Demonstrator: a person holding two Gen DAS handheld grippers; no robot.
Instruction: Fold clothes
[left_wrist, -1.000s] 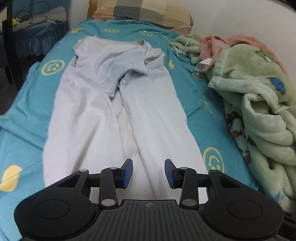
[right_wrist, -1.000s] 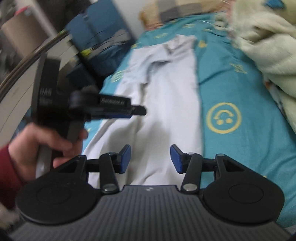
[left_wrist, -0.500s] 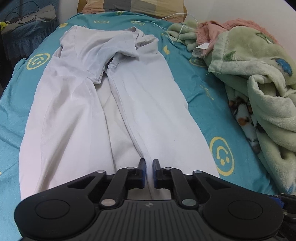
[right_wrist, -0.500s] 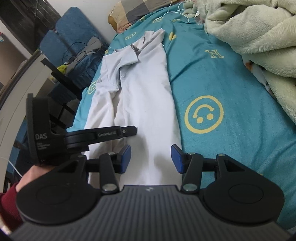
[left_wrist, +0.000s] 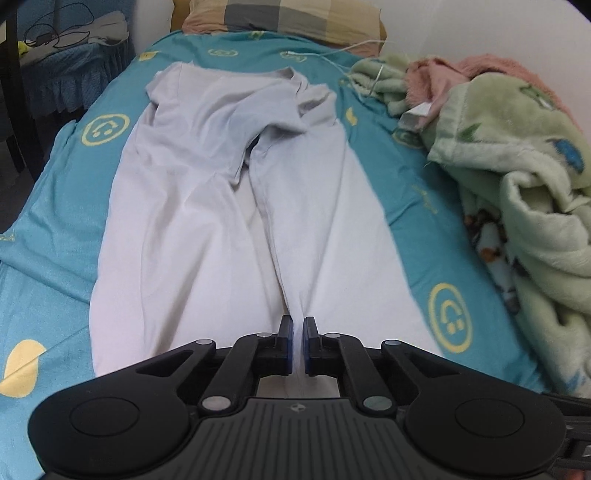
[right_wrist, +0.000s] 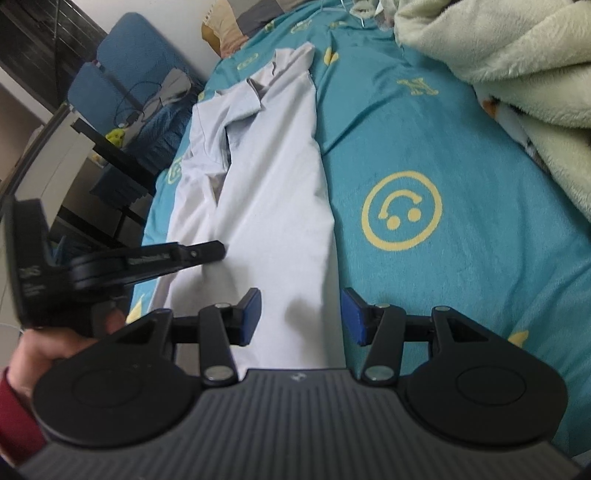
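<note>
Pale grey trousers (left_wrist: 207, 206) lie spread flat on a teal bedsheet (left_wrist: 62, 206), waistband far, legs toward me. My left gripper (left_wrist: 298, 338) is shut on the fabric at the inner edge of the right leg near its hem. In the right wrist view the trousers (right_wrist: 273, 192) run up the frame. My right gripper (right_wrist: 301, 314) is open, its jaws straddling the right leg's outer edge just above the cloth. The left gripper (right_wrist: 218, 251) shows there from the side, held by a hand.
A bunched green blanket (left_wrist: 528, 206) and pink cloth (left_wrist: 443, 74) fill the bed's right side; the blanket also shows in the right wrist view (right_wrist: 517, 74). A checked pillow (left_wrist: 288, 18) lies at the head. A blue chair (right_wrist: 122, 81) stands left of the bed.
My left gripper closed from open onto the trouser leg edge. My right gripper swung down over the right leg's outer edge, staying open.
</note>
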